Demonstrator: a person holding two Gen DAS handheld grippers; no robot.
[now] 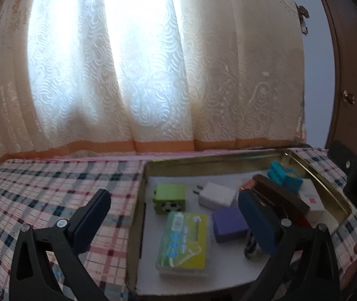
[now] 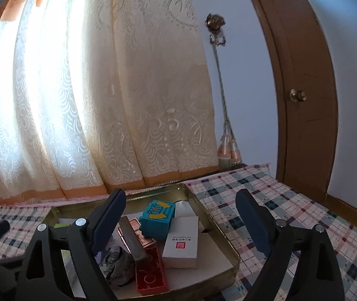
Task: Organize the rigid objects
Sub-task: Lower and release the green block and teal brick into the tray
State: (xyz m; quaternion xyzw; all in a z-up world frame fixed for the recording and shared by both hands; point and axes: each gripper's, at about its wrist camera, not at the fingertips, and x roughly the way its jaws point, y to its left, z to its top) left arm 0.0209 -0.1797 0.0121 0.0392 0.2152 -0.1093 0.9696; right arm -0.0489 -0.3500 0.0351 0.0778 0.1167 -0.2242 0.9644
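Observation:
A gold metal tray (image 1: 228,156) sits on the plaid cloth and holds small rigid things. In the left wrist view I see a green block (image 1: 169,197), a white charger (image 1: 217,194), a purple block (image 1: 229,223) and a clear case with green and yellow inside (image 1: 184,242). My left gripper (image 1: 174,198) hangs open above the tray's left side, holding nothing. In the right wrist view the tray (image 2: 214,222) shows a teal block (image 2: 157,214), a white box (image 2: 182,247), a red brick (image 2: 150,273) and a brown bar (image 2: 132,238). My right gripper (image 2: 181,198) stands open over them, empty.
Plaid cloth (image 1: 53,188) stretches left of the tray and also right of it (image 2: 291,213). A lace curtain (image 1: 153,75) hangs close behind. A brown door (image 2: 303,100) stands at the right. A crumpled grey object (image 2: 117,260) lies in the tray.

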